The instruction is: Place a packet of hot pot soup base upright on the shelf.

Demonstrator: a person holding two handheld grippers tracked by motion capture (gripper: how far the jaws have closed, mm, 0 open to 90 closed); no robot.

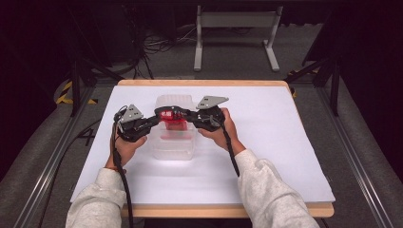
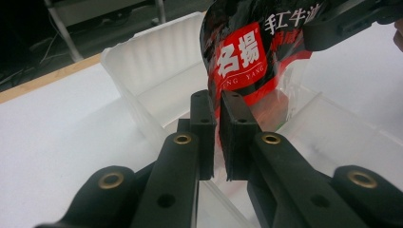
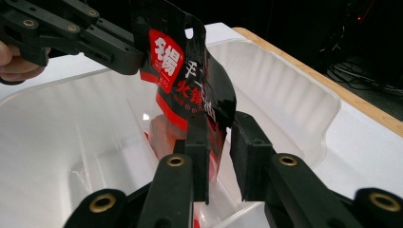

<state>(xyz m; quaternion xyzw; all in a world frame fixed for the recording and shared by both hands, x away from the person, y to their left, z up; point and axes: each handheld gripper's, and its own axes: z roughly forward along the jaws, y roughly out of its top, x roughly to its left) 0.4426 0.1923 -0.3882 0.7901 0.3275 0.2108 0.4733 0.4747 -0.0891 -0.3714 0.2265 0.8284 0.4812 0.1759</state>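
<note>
A red and black snack packet (image 1: 172,118) hangs upright over a clear plastic container (image 1: 173,148) in the middle of the table. My left gripper (image 1: 159,117) comes in from the left. In the left gripper view it (image 2: 219,137) is shut on the packet's (image 2: 242,61) lower edge. My right gripper (image 1: 186,115) comes in from the right. In the right gripper view it (image 3: 221,156) straddles the packet's (image 3: 190,80) edge, with a gap showing between the film and one pad. The left gripper (image 3: 133,59) pinches the packet's far side there.
A white sheet (image 1: 266,142) covers the wooden table (image 1: 199,82). The container's ribbed wall (image 3: 285,85) rises right behind the packet. A grey metal stand (image 1: 235,28) and cables lie on the floor beyond the table.
</note>
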